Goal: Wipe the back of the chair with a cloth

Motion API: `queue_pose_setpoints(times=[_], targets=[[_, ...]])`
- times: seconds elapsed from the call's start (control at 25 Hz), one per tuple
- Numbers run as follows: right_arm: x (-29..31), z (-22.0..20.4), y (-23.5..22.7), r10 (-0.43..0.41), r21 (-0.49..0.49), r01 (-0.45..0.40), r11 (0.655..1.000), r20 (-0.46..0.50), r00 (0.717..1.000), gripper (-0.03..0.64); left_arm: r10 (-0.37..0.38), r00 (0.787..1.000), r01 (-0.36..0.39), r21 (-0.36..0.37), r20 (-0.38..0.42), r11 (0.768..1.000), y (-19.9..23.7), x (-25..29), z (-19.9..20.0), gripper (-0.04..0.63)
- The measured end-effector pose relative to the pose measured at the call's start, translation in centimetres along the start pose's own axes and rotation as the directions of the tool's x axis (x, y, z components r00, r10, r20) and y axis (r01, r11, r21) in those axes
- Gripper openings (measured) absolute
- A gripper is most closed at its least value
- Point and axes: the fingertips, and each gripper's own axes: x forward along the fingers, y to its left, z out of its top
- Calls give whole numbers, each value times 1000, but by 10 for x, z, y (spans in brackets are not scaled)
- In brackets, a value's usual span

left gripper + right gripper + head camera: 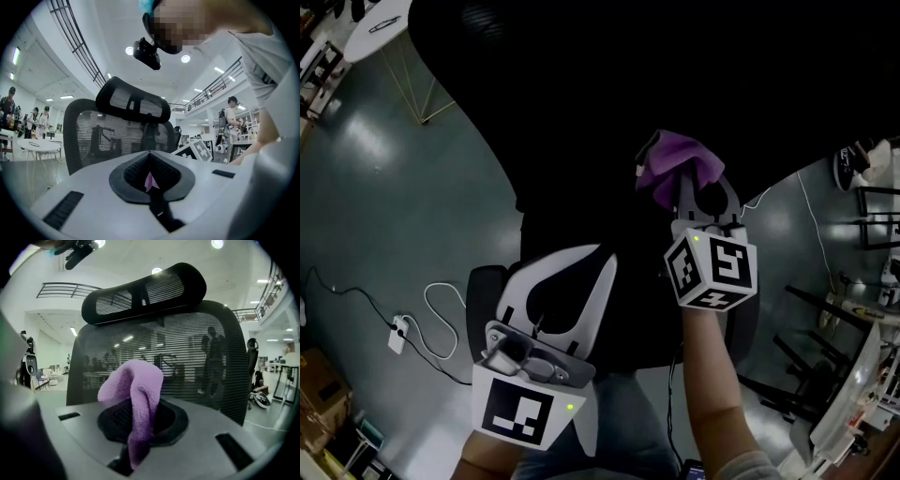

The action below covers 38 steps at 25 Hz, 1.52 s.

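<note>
The black mesh chair back [197, 357] with its headrest [145, 291] stands upright just ahead of both grippers; in the head view it is a dark mass [581, 141]. My right gripper [143, 404] is shut on a purple fleece cloth [136, 380], which bulges up out of the jaws. From above, the cloth [670, 164] lies against the chair back at my right gripper [698, 192]. My left gripper [600, 262] is lower and to the left, shut, away from the cloth. In its own view the left gripper [149, 154] faces the chair back [93, 136]; a small purple fleck shows between its pads.
A white power strip [397, 335] with a looped cable lies on the grey floor at left. A white round table [380, 28] stands at the far left. Racks and equipment [862, 206] crowd the right side. People stand in the background [232, 117].
</note>
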Motion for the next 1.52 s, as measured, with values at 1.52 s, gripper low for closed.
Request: queue_pose_setpoints(times=[1.52], targets=[[38, -7, 189, 233, -45, -237, 971, -77, 969, 49, 146, 989, -146, -22, 21, 989, 82, -81, 4, 12]])
